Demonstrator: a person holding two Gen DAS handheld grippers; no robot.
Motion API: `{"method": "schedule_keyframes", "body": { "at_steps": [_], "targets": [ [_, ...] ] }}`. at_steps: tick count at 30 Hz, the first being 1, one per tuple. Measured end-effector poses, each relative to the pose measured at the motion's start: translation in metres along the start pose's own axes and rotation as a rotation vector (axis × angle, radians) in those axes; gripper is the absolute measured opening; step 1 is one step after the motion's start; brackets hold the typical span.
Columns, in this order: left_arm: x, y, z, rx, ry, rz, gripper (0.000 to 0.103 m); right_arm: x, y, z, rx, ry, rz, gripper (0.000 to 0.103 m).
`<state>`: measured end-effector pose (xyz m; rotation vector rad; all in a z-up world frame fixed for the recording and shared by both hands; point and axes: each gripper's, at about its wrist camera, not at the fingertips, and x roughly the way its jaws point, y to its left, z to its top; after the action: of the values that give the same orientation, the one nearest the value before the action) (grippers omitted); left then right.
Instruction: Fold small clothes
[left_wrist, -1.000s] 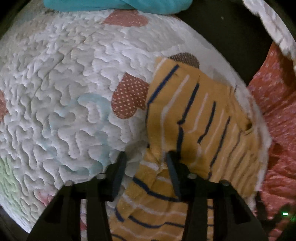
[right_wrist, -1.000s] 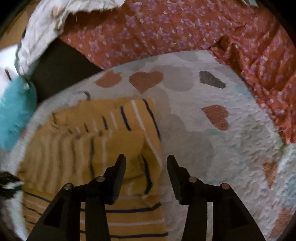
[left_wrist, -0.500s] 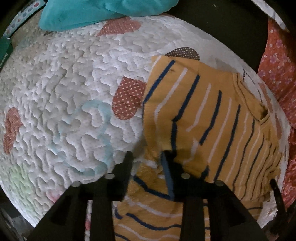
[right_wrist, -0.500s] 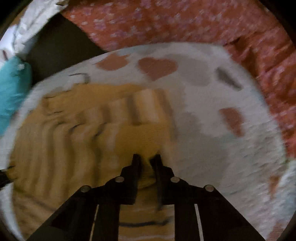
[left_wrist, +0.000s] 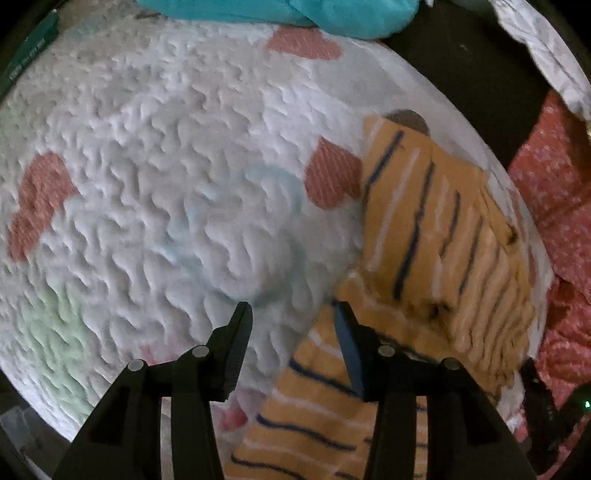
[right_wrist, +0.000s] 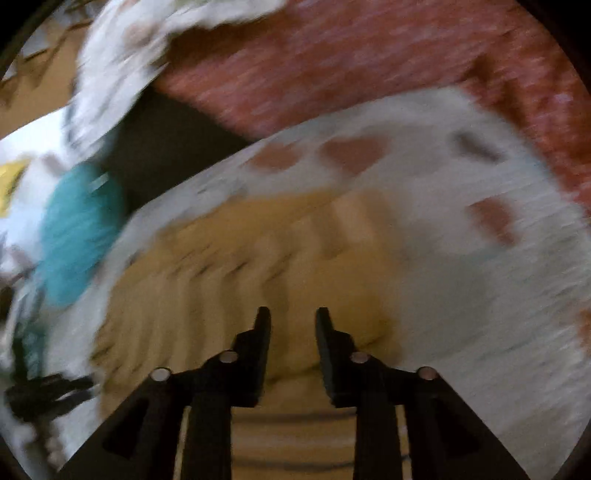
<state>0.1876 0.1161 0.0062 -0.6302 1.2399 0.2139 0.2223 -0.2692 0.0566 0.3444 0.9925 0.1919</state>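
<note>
Mustard knit top with navy and white stripes (left_wrist: 436, 236) is seen partly folded ahead-right of left claw (left_wrist: 291, 314); jaws opening, nothing gripped. Right claw (right_wrist: 291, 317) opening above it, nothing gripped; further folds judged outstanding.

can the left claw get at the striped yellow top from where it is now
Probably yes. The left claw is opening with nothing between its jaws, over the quilt. The striped yellow top lies right beside its right finger, uncovered, with nothing in the way.

A white quilted mat (left_wrist: 177, 155) with heart patches covers a dark surface (left_wrist: 476, 74).
</note>
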Motion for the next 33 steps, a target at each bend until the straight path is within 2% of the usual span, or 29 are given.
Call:
{"method": "schedule_keyframes", "body": {
  "at_steps": [3, 7, 8, 10, 13, 14, 16, 18, 20, 21, 23, 24, 27, 31, 33],
  "targets": [
    [-0.008, -0.012, -0.011, 0.087, -0.052, -0.007, 0.045, 0.013, 0.035, -0.025, -0.071, 0.072, 0.098, 0.028],
    [-0.023, -0.047, -0.026, 0.235, -0.145, 0.040, 0.045, 0.023, 0.057, -0.041, -0.119, 0.104, 0.121, 0.028],
    [-0.024, -0.056, -0.026, 0.269, -0.160, 0.065, 0.045, 0.027, 0.061, -0.044, -0.124, 0.121, 0.136, 0.028],
    [-0.012, -0.081, -0.025, 0.360, -0.201, 0.215, 0.045, 0.032, 0.064, -0.049, -0.140, 0.148, 0.159, 0.028],
    [0.006, -0.085, -0.018, 0.372, -0.175, 0.314, 0.046, 0.046, 0.062, -0.050, -0.141, 0.192, 0.198, 0.028],
    [0.016, -0.079, -0.012, 0.344, -0.150, 0.358, 0.047, 0.049, 0.058, -0.051, -0.136, 0.197, 0.194, 0.028],
    [0.027, -0.065, 0.005, 0.261, -0.116, 0.383, 0.052, 0.051, 0.053, -0.048, -0.126, 0.189, 0.180, 0.028],
    [0.030, -0.045, 0.016, 0.145, -0.080, 0.336, 0.063, 0.052, 0.047, -0.041, -0.107, 0.182, 0.176, 0.028],
    [0.026, -0.030, 0.025, 0.069, -0.069, 0.314, 0.064, 0.050, 0.040, -0.034, -0.087, 0.166, 0.156, 0.028],
    [0.025, -0.026, 0.028, 0.052, -0.072, 0.315, 0.064, 0.049, 0.036, -0.030, -0.078, 0.161, 0.141, 0.028],
    [0.020, -0.012, 0.034, 0.000, -0.102, 0.379, 0.064, 0.050, 0.025, -0.023, -0.041, 0.158, 0.112, 0.028],
    [0.018, -0.005, 0.036, -0.028, -0.106, 0.381, 0.064, 0.050, 0.018, -0.021, -0.018, 0.155, 0.102, 0.027],
    [0.012, 0.019, 0.039, -0.129, -0.091, 0.271, 0.064, 0.046, -0.004, -0.014, 0.075, 0.148, 0.101, 0.027],
    [-0.004, 0.028, 0.028, -0.122, -0.099, 0.192, 0.064, 0.035, -0.031, -0.014, 0.197, 0.134, 0.087, 0.028],
    [-0.011, 0.033, 0.011, -0.105, -0.079, 0.117, 0.064, 0.021, -0.036, -0.019, 0.221, 0.124, 0.078, 0.030]
  ]
}}
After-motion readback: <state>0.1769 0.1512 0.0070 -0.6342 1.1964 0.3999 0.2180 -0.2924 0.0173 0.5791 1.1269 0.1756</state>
